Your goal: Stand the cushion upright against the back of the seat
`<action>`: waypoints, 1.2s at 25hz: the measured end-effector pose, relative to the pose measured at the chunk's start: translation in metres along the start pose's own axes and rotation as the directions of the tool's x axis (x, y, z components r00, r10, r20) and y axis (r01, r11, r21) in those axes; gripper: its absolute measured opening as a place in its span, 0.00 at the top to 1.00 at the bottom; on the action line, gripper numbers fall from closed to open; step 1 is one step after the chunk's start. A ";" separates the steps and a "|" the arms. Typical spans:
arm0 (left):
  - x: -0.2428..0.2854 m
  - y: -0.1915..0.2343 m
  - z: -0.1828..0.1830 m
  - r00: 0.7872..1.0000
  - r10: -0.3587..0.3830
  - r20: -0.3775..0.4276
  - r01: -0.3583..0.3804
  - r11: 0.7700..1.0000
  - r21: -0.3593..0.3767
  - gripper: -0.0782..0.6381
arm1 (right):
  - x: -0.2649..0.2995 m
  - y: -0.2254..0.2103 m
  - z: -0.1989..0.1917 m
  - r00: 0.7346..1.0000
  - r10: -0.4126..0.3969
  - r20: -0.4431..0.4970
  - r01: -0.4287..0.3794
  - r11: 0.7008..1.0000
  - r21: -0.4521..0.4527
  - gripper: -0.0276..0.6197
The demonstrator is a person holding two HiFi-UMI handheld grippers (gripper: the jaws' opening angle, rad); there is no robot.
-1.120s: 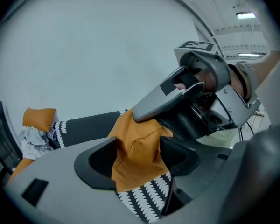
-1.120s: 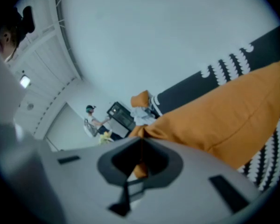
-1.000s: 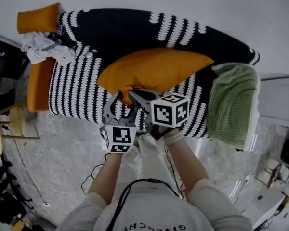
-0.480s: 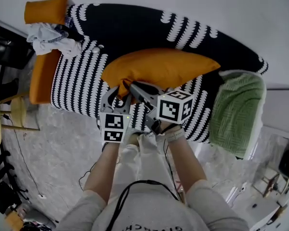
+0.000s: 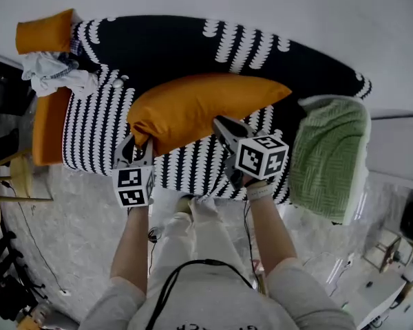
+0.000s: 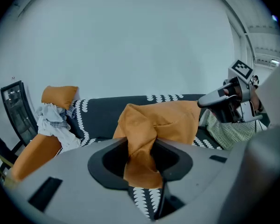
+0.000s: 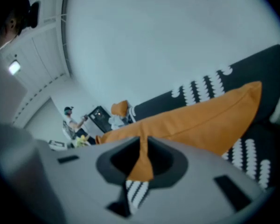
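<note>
The orange cushion (image 5: 203,105) lies lengthwise on the black sofa (image 5: 172,43) with white scallop stripes, below the backrest. My left gripper (image 5: 135,146) grips the cushion's near left corner. Its jaws have just been closing, and a thick bunch of orange cloth (image 6: 141,148) is pinched between them. My right gripper (image 5: 220,124) is shut on a thin fold (image 7: 141,158) of the cushion's front edge, further right. From the right gripper view the cushion (image 7: 200,118) stretches off to a pointed corner. The right gripper (image 6: 219,99) also shows in the left gripper view.
A green knitted throw (image 5: 327,153) covers the sofa's right end. At the left end are a second orange cushion (image 5: 45,29), crumpled white clothes (image 5: 55,74) and an orange pad (image 5: 49,126). A black rack (image 6: 16,113) stands left; a person (image 7: 71,118) is far off.
The two grippers, close together at the cushion's front middle, have spread apart: the left went to the left corner and closed on it, the right slid rightward along the edge.
</note>
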State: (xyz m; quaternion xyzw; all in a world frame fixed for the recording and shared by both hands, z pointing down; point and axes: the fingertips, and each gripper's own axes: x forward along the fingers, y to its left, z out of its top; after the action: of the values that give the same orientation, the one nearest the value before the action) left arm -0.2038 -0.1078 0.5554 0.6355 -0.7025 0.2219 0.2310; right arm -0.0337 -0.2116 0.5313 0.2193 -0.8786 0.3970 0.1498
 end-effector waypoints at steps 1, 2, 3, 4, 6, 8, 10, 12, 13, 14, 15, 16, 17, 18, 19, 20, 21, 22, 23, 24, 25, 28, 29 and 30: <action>0.001 0.003 -0.001 1.000 0.010 -0.003 -0.010 1.000 -0.004 0.67 | -0.005 -0.012 0.001 1.000 -0.029 0.001 0.029 1.000 -0.004 0.90; 0.002 0.007 -0.002 1.000 0.019 -0.003 -0.019 1.000 -0.008 0.67 | -0.011 -0.024 0.002 0.999 -0.054 0.001 0.054 0.999 -0.003 0.86; 0.004 0.009 -0.002 1.000 0.030 0.002 -0.030 0.999 -0.015 0.67 | -0.016 -0.035 0.003 0.997 -0.076 0.002 0.076 0.997 0.000 0.84; 0.005 0.012 -0.001 0.999 0.042 0.008 -0.042 0.999 -0.023 0.67 | -0.020 -0.046 0.004 0.995 -0.096 0.002 0.096 0.995 0.001 0.83; 0.008 0.019 0.000 0.998 0.066 0.018 -0.066 0.997 -0.044 0.67 | -0.029 -0.066 0.008 0.991 -0.137 0.007 0.137 0.991 -0.004 0.82; 0.010 0.024 -0.002 0.996 0.083 0.019 -0.082 0.995 -0.063 0.67 | -0.039 -0.087 0.015 0.982 -0.186 0.021 0.186 0.983 -0.008 0.77; 0.012 0.030 -0.004 0.996 0.090 0.019 -0.089 0.993 -0.074 0.67 | -0.050 -0.109 0.023 0.970 -0.241 0.042 0.241 0.970 -0.002 0.70; 0.014 0.036 -0.006 0.995 0.097 0.017 -0.096 0.992 -0.081 0.67 | -0.060 -0.129 0.031 0.955 -0.291 0.061 0.291 0.957 0.007 0.69; 0.014 0.039 -0.007 0.995 0.101 0.016 -0.099 0.991 -0.085 0.67 | -0.064 -0.139 0.034 0.947 -0.314 0.070 0.314 0.949 0.010 0.67; 0.015 0.042 -0.009 0.995 0.102 0.017 -0.100 0.991 -0.088 0.67 | -0.068 -0.149 0.038 0.939 -0.335 0.081 0.335 0.942 0.013 0.66; 0.017 0.044 -0.009 0.995 0.101 0.019 -0.099 0.991 -0.089 0.67 | -0.070 -0.158 0.042 0.931 -0.352 0.092 0.352 0.936 0.017 0.63; 0.018 0.045 -0.010 0.995 0.099 0.023 -0.097 0.991 -0.089 0.67 | -0.072 -0.166 0.047 0.925 -0.364 0.105 0.364 0.931 0.024 0.61; 0.019 0.046 -0.011 0.995 0.097 0.024 -0.095 0.991 -0.089 0.67 | -0.073 -0.172 0.053 0.921 -0.373 0.116 0.372 0.928 0.034 0.59; 0.020 0.048 -0.013 0.995 0.099 0.023 -0.096 0.991 -0.089 0.67 | -0.073 -0.178 0.058 0.916 -0.380 0.125 0.377 0.925 0.043 0.57; 0.020 0.051 -0.015 0.994 0.104 0.022 -0.101 0.991 -0.090 0.67 | -0.072 -0.184 0.062 0.913 -0.386 0.132 0.382 0.923 0.052 0.57; 0.020 0.054 -0.016 0.994 0.111 0.021 -0.109 0.990 -0.093 0.67 | -0.070 -0.191 0.066 0.911 -0.389 0.137 0.385 0.921 0.061 0.56; 0.021 0.058 -0.018 0.993 0.118 0.021 -0.115 0.989 -0.098 0.67 | -0.067 -0.196 0.070 0.911 -0.389 0.139 0.383 0.921 0.070 0.56; 0.022 0.060 -0.018 0.992 0.121 0.023 -0.118 0.988 -0.101 0.67 | -0.064 -0.199 0.074 0.913 -0.385 0.136 0.378 0.923 0.074 0.55; 0.024 0.062 -0.019 0.992 0.120 0.024 -0.117 0.988 -0.104 0.67 | -0.060 -0.200 0.076 0.917 -0.379 0.128 0.373 0.925 0.067 0.55; 0.026 0.063 -0.019 0.993 0.117 0.025 -0.114 0.988 -0.105 0.67 | -0.056 -0.199 0.076 0.920 -0.373 0.116 0.370 0.928 0.049 0.55; 0.027 0.065 -0.019 0.993 0.113 0.025 -0.110 0.988 -0.107 0.67 | -0.052 -0.198 0.077 0.923 -0.371 0.104 0.371 0.928 0.025 0.55; 0.031 0.070 -0.019 0.994 0.102 0.026 -0.098 0.988 -0.116 0.67 | -0.044 -0.193 0.079 0.924 -0.370 0.097 0.375 0.926 -0.044 0.56; 0.032 0.072 -0.019 0.995 0.096 0.027 -0.092 0.989 -0.119 0.67 | -0.042 -0.191 0.080 0.924 -0.370 0.101 0.377 0.924 -0.059 0.56; 0.034 0.073 -0.018 0.996 0.088 0.030 -0.084 0.989 -0.121 0.67 | -0.041 -0.189 0.081 0.922 -0.373 0.103 0.380 0.922 -0.070 0.58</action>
State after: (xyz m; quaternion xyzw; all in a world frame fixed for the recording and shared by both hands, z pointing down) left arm -0.2785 -0.1164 0.5891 0.5934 -0.7452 0.1781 0.2466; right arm 0.0896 -0.3740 0.5812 0.3943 -0.8425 0.3113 0.1944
